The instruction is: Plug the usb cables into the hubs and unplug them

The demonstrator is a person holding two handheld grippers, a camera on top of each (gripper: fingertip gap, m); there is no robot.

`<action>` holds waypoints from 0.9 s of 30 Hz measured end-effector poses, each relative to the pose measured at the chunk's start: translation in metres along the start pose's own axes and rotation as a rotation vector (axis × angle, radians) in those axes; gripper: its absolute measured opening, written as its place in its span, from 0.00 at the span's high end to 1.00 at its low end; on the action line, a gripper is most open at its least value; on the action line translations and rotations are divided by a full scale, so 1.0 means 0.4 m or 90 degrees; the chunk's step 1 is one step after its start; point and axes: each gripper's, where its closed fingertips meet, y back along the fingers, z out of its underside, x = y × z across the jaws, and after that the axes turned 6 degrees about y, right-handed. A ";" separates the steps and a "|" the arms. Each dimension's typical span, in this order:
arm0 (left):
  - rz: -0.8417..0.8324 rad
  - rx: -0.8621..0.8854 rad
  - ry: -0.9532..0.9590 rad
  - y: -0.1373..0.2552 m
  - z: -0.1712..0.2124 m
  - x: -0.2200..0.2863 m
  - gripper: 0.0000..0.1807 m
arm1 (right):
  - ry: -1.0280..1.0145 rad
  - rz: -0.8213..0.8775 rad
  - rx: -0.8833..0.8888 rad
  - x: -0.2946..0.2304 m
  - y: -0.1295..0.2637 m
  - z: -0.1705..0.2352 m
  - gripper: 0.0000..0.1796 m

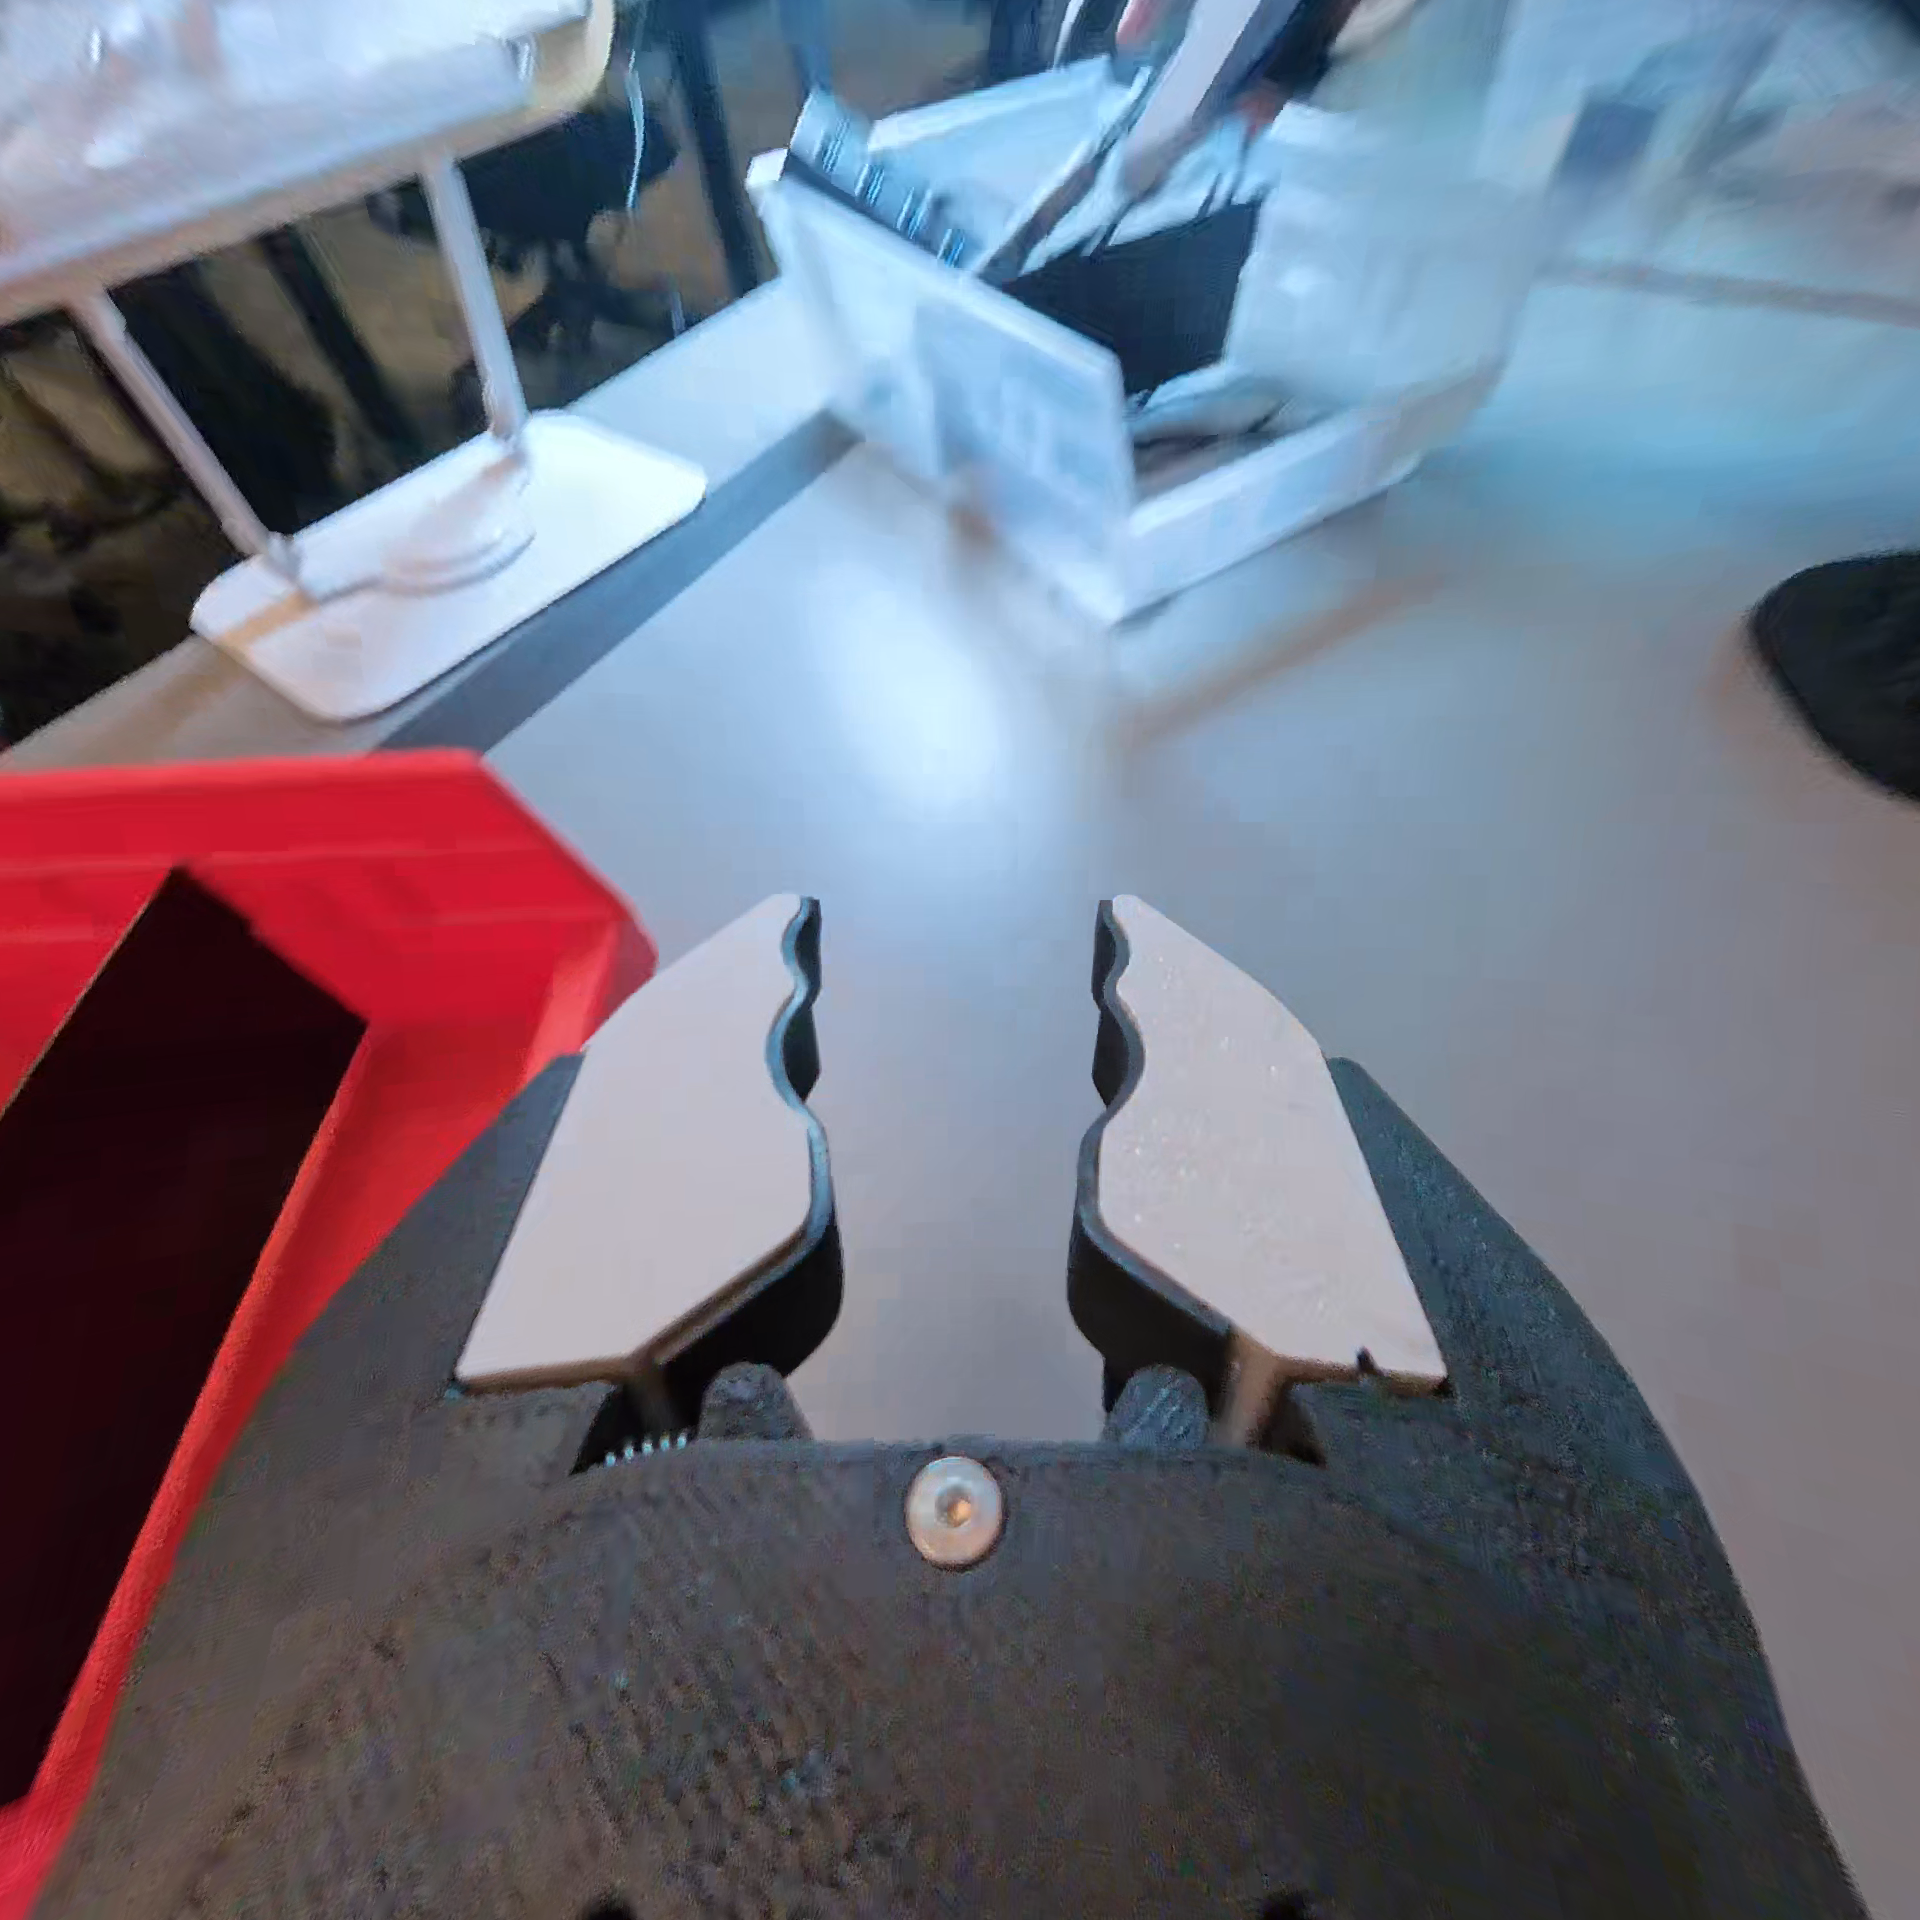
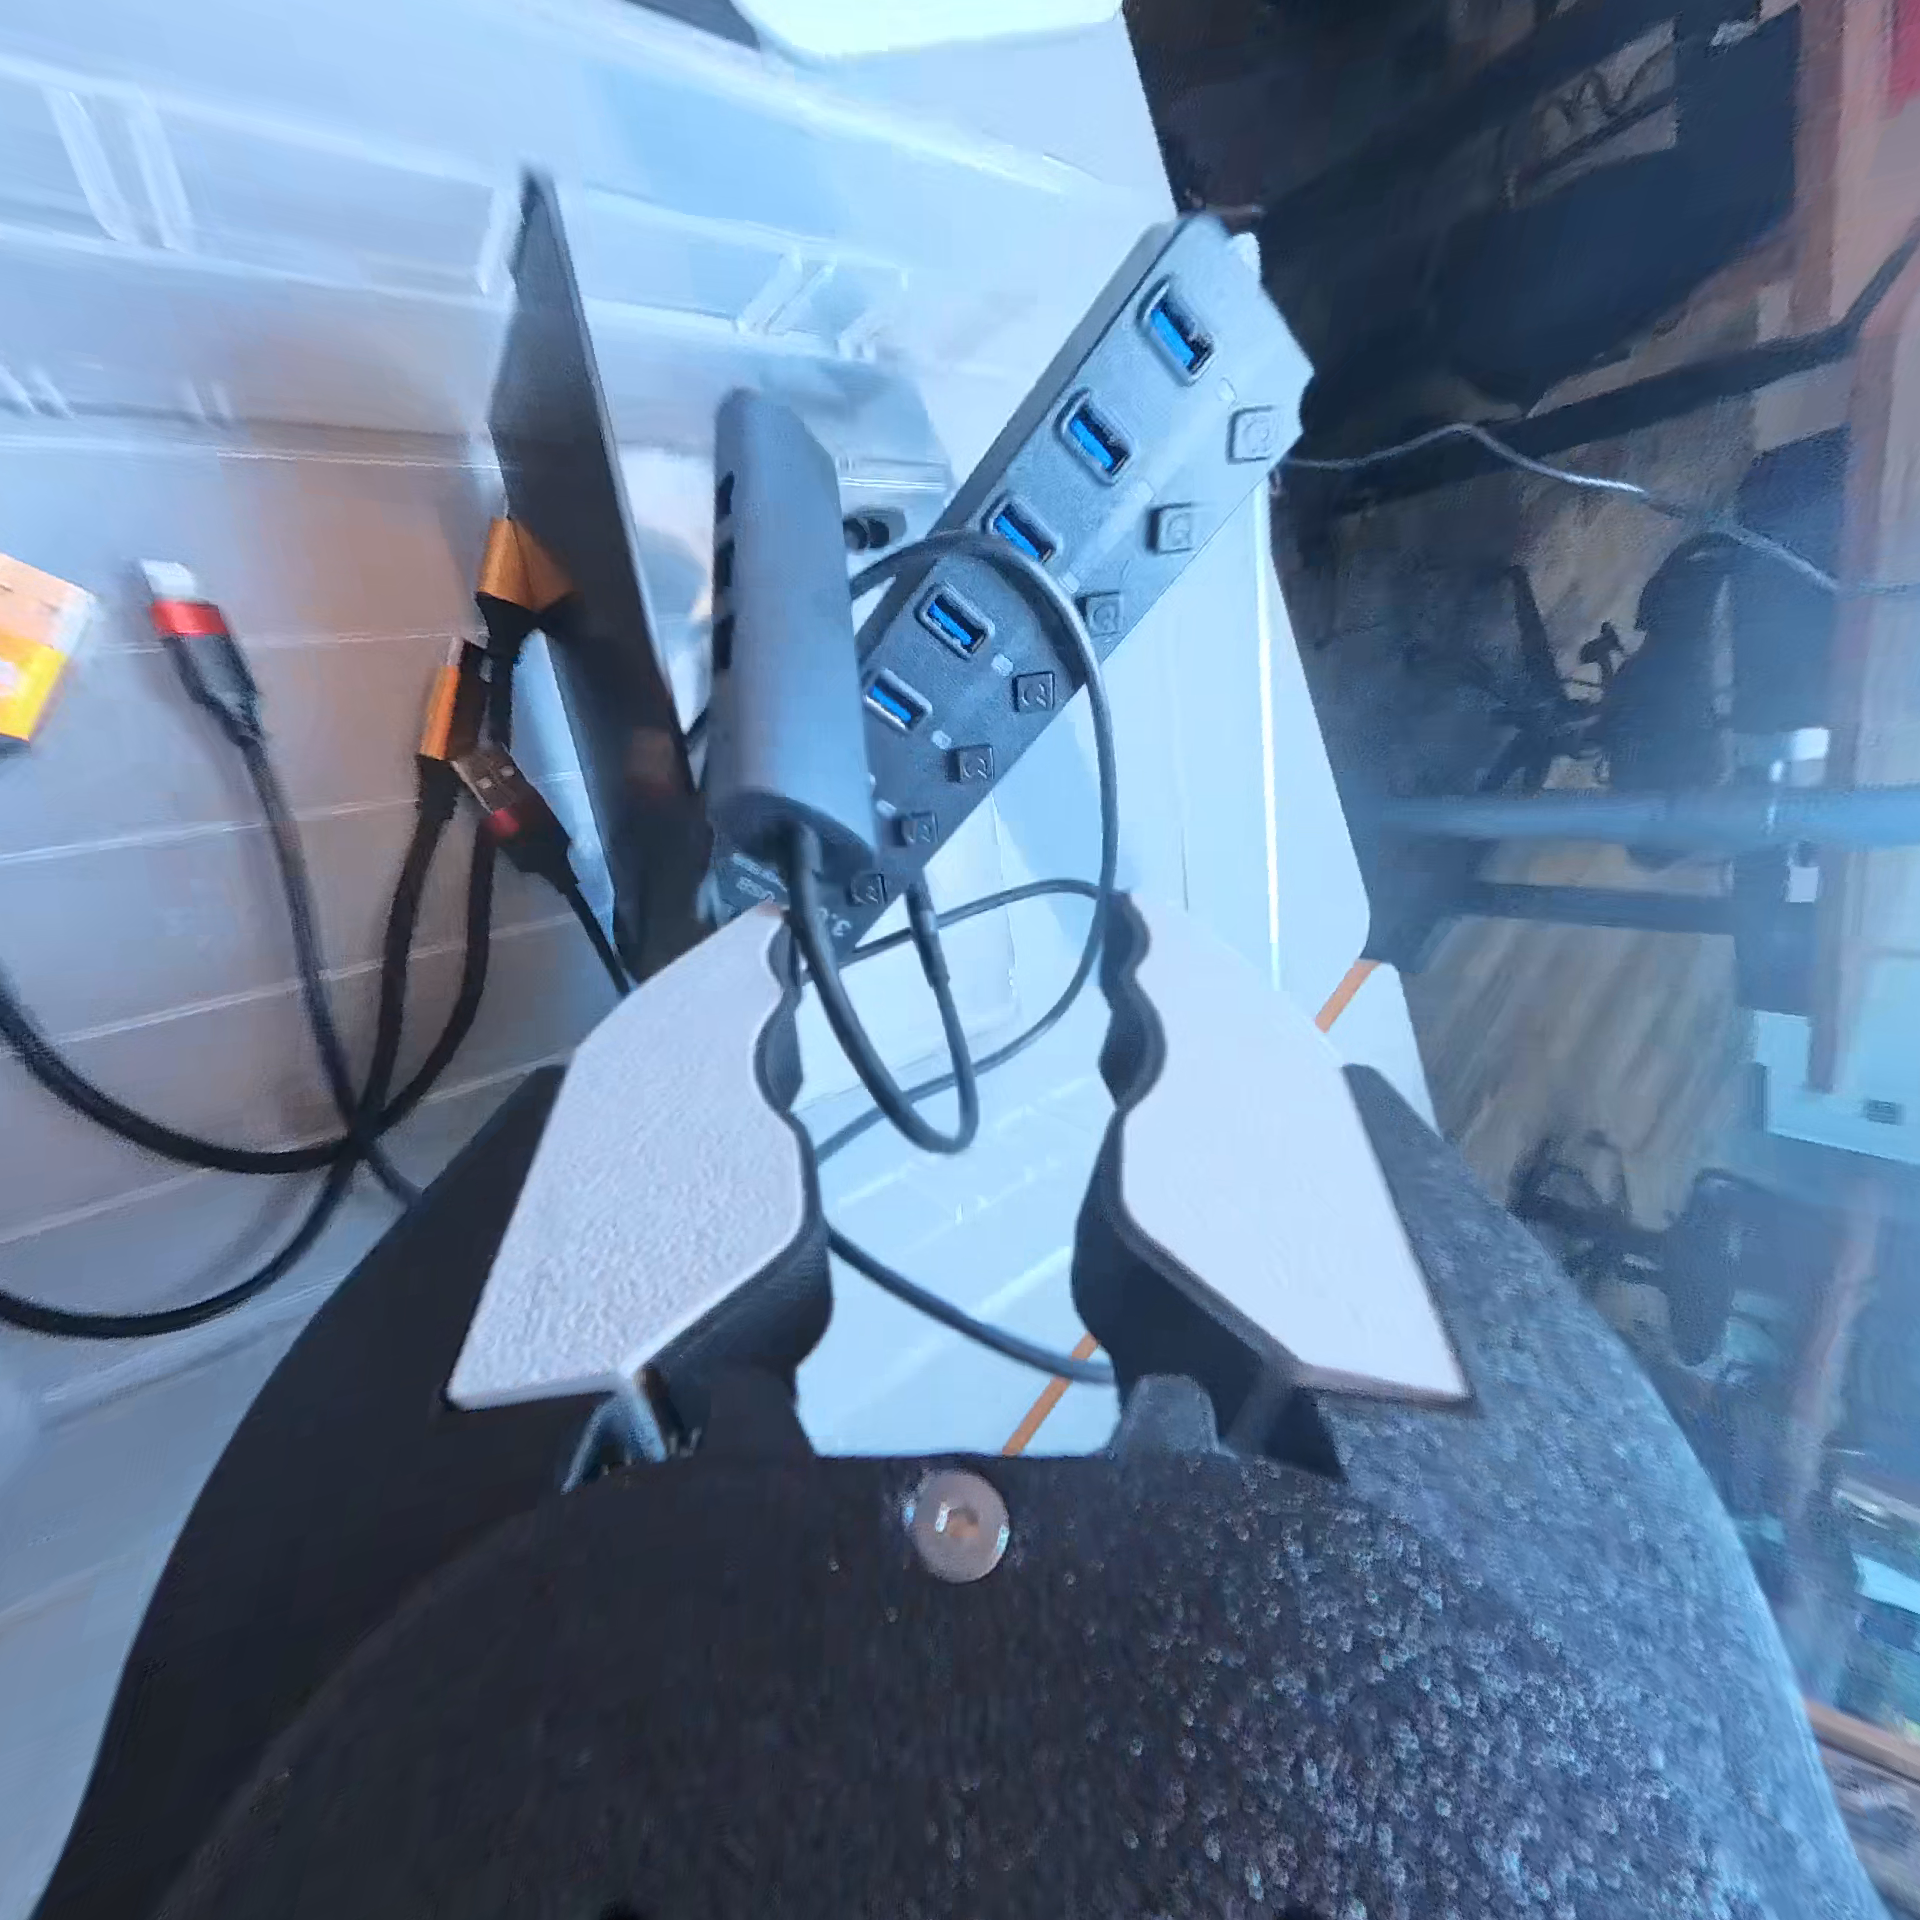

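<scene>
While both the left gripper and right gripper gape empty, the long hub slants up-right.

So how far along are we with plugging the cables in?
Done: nothing visibly; the long black hub's blue ports look empty. In hand: nothing, the right gripper and left gripper are open and empty. Left: the loose orange-collared cable and red-collared cable need plugging.

The bin was red, the bench grey, the long hub black with blue ports, one cable plug red-collared
</scene>
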 end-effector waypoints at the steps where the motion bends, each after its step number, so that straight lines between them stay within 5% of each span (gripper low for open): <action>1: -0.029 -0.032 -0.005 -0.004 0.022 -0.025 0.71 | -0.017 -0.005 0.023 0.001 0.025 -0.015 0.67; 7: -0.197 -0.174 -0.068 -0.001 0.117 -0.159 0.67 | 0.012 -0.109 0.154 -0.158 0.159 -0.140 0.69; 13: -0.328 -0.316 -0.143 -0.005 0.197 -0.269 0.71 | 0.145 -0.292 0.025 -0.442 0.097 -0.104 0.69; 15: -0.378 -0.365 -0.178 -0.003 0.221 -0.314 0.73 | 0.167 -0.289 -0.016 -0.482 0.056 -0.085 0.80; 21: -0.370 -0.377 -0.291 -0.031 0.231 -0.325 0.82 | 0.214 -0.238 0.002 -0.542 0.078 -0.104 0.83; 27: -0.236 -0.310 -0.407 -0.110 0.194 -0.145 0.82 | 0.273 -0.205 0.068 -0.694 0.192 -0.144 0.83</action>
